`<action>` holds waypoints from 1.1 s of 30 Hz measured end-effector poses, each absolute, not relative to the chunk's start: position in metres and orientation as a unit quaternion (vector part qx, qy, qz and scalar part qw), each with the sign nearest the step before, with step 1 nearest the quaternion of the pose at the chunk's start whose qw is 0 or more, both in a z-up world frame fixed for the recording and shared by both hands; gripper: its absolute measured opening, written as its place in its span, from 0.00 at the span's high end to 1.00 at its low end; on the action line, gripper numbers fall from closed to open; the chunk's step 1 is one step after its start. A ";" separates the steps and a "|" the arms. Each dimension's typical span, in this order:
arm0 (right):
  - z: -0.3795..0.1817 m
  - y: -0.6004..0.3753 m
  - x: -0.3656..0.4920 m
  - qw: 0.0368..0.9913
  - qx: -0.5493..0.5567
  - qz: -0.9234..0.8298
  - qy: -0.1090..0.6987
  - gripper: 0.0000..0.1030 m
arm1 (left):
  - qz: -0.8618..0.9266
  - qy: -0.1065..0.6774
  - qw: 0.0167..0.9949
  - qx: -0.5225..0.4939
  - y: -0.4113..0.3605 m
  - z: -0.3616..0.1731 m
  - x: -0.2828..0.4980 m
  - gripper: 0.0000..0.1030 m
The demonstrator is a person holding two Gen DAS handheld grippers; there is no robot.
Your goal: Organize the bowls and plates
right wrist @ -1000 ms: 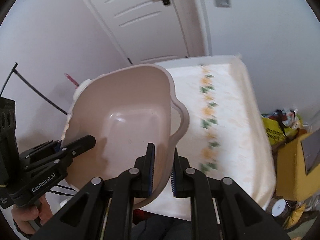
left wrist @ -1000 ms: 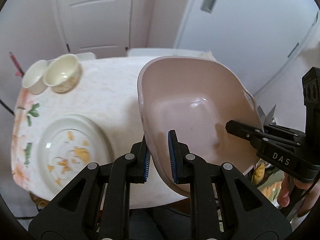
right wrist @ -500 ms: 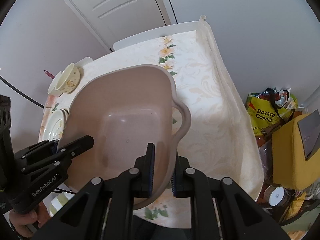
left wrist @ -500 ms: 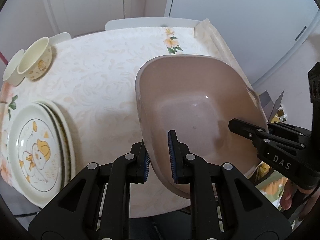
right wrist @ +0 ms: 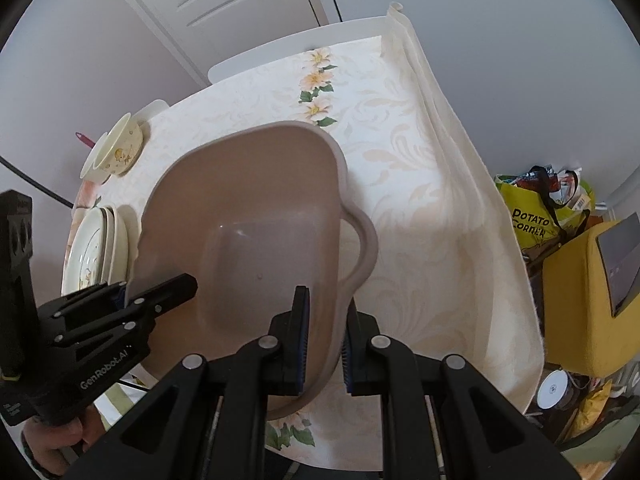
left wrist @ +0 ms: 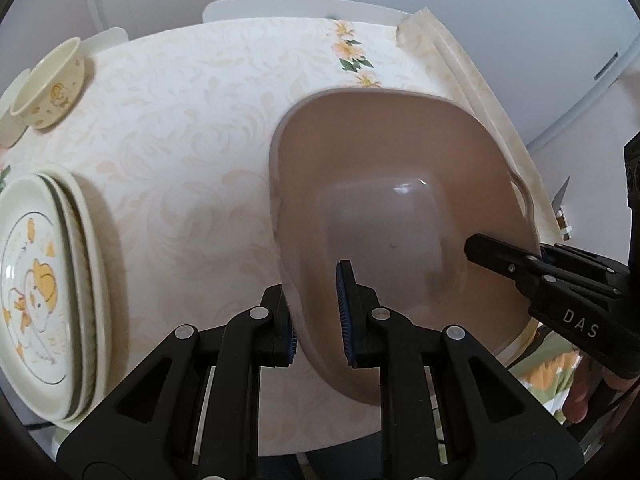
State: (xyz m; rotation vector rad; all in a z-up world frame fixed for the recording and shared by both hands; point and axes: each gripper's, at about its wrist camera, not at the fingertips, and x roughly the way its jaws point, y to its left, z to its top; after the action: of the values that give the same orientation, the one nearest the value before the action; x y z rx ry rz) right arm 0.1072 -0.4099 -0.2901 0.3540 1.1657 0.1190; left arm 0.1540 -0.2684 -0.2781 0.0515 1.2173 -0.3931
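Gripping tub (left wrist: 400, 208) rim: left tool (left wrist: 320, 318), right tool (right wrist: 323, 342) | plates (left wrist: 44, 280), bowls (left wrist: 48, 84) left on table (left wrist: 180, 140)

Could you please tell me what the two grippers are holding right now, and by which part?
Both hold the brown basin: the left gripper clamps its left rim wall, the right gripper its right rim wall near the handle.
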 end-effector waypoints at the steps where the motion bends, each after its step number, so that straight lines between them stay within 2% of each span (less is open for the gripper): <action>1: -0.290 -0.410 0.107 0.819 0.171 0.055 0.546 0.87 | -0.183 0.571 0.799 0.033 -0.271 -0.281 0.155 0.86; 4: -0.292 -0.409 0.108 0.815 0.183 0.057 0.547 0.84 | -0.187 0.592 0.783 0.039 -0.275 -0.290 0.156 0.85; 5: -0.293 -0.409 0.109 0.814 0.186 0.060 0.547 0.72 | -0.188 0.592 0.783 0.033 -0.274 -0.289 0.156 0.85; 6: -0.293 -0.408 0.109 0.814 0.188 0.060 0.547 0.51 | -0.190 0.597 0.779 0.025 -0.273 -0.289 0.157 0.85; 8: -0.292 -0.407 0.107 0.817 0.191 0.058 0.541 0.32 | -0.187 0.604 0.775 0.010 -0.269 -0.289 0.158 0.83; 16: -0.287 -0.408 0.104 0.820 0.215 0.053 0.527 0.32 | -0.189 0.586 0.788 0.018 -0.266 -0.273 0.156 0.79; 17: -0.286 -0.408 0.103 0.821 0.216 0.051 0.526 0.32 | -0.191 0.585 0.788 0.018 -0.267 -0.272 0.157 0.71; 18: -0.285 -0.408 0.103 0.822 0.219 0.049 0.524 0.32 | -0.191 0.586 0.787 0.020 -0.268 -0.272 0.158 0.46; 19: -0.284 -0.409 0.102 0.822 0.220 0.049 0.522 0.32 | -0.177 0.588 0.789 0.028 -0.267 -0.272 0.160 0.28; 20: -0.283 -0.411 0.101 0.824 0.228 0.046 0.517 0.31 | -0.177 0.590 0.788 0.029 -0.265 -0.273 0.162 0.02; 28: -0.271 -0.419 0.097 0.829 0.237 0.033 0.506 0.30 | -0.181 0.589 0.787 0.017 -0.253 -0.260 0.156 0.00; 33: -0.231 -0.412 0.087 0.846 0.217 0.043 0.485 0.30 | -0.177 0.578 0.796 -0.017 -0.223 -0.217 0.140 0.00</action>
State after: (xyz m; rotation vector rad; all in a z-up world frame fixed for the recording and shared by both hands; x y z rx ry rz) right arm 0.0870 -0.4116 -0.2307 0.4581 1.0231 0.0909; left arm 0.1404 -0.2226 -0.2172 -0.0366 1.2417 -0.3796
